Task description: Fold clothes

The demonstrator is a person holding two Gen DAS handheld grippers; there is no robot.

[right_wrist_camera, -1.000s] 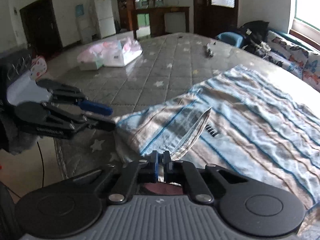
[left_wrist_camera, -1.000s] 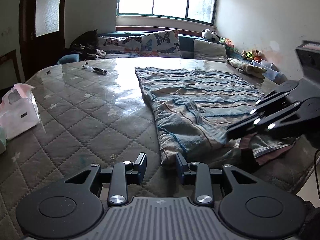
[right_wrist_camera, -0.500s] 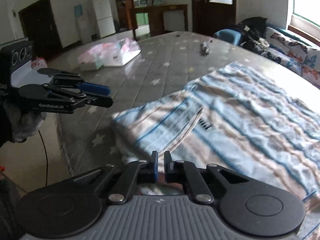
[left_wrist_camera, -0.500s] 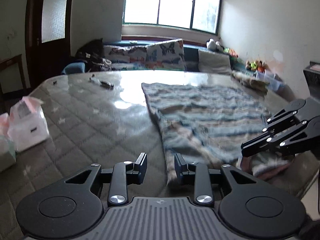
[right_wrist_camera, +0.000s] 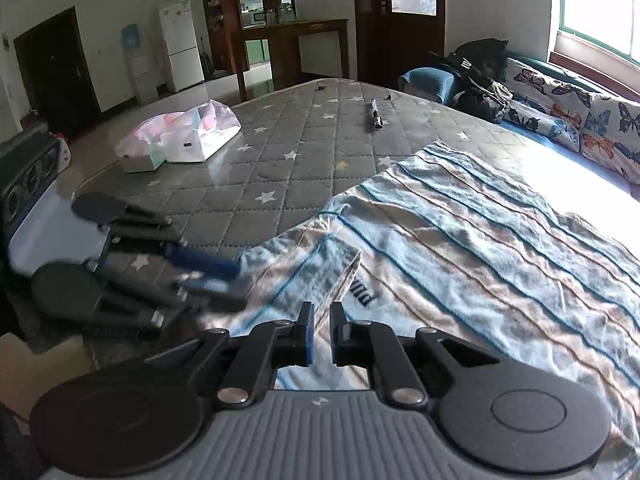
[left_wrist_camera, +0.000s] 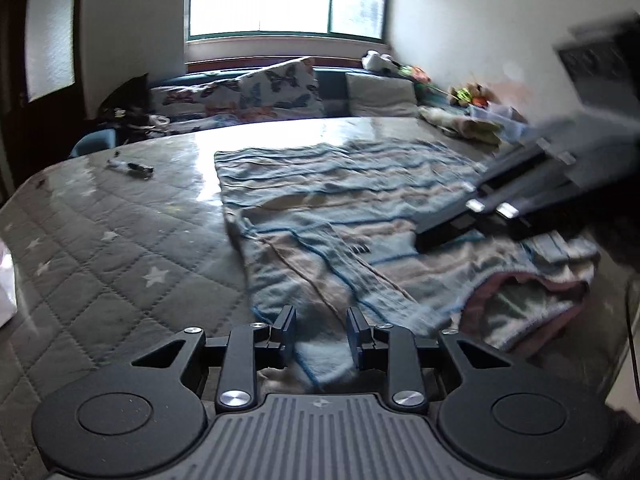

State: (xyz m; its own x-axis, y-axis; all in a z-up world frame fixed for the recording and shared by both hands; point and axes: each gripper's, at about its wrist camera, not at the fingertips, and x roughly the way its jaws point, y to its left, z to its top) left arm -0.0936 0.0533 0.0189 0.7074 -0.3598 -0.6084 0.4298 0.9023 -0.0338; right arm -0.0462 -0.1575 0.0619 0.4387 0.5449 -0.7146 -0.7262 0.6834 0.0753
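Striped garment (left_wrist_camera: 352, 208) first: we find it spread across the near half of the quilted mattress (left_wrist_camera: 120, 248), its near hem under both grippers.

Left gripper (left_wrist_camera: 321, 336): angled down toward the hem, jaws parted, a corner of the cloth lying between the pads but not visibly pinched. Its jaws have just been narrowing a little. In the right wrist view the same gripper (right_wrist_camera: 224, 276) shows blurred at the cloth's left edge.

Right gripper (right_wrist_camera: 321, 334): also tilted down over the cloth, a narrow gap between the pads. Its jaws have just been opening from fully closed; fabric lies beneath the gap, and we see no hold on it. From the left wrist view it (left_wrist_camera: 444, 236) hovers over the garment's right side, blurred.

Against a second ago: then the right pads were pressed together on a fold of hem; now that fold lies loose. The left gripper sat beside the cloth's corner, over bare mattress; now it is over the cloth.

Textures: garment is soft and crinkled, pale blue with tan bands and thin dark-blue lines, a pink inner layer (left_wrist_camera: 520, 284) showing at the turned-up hem. Mattress is grey, diamond-stitched, dotted with white stars, glossy under the window light. A plastic bag (right_wrist_camera: 188, 136) and a pen-like object (right_wrist_camera: 376, 114) lie well apart from the garment.
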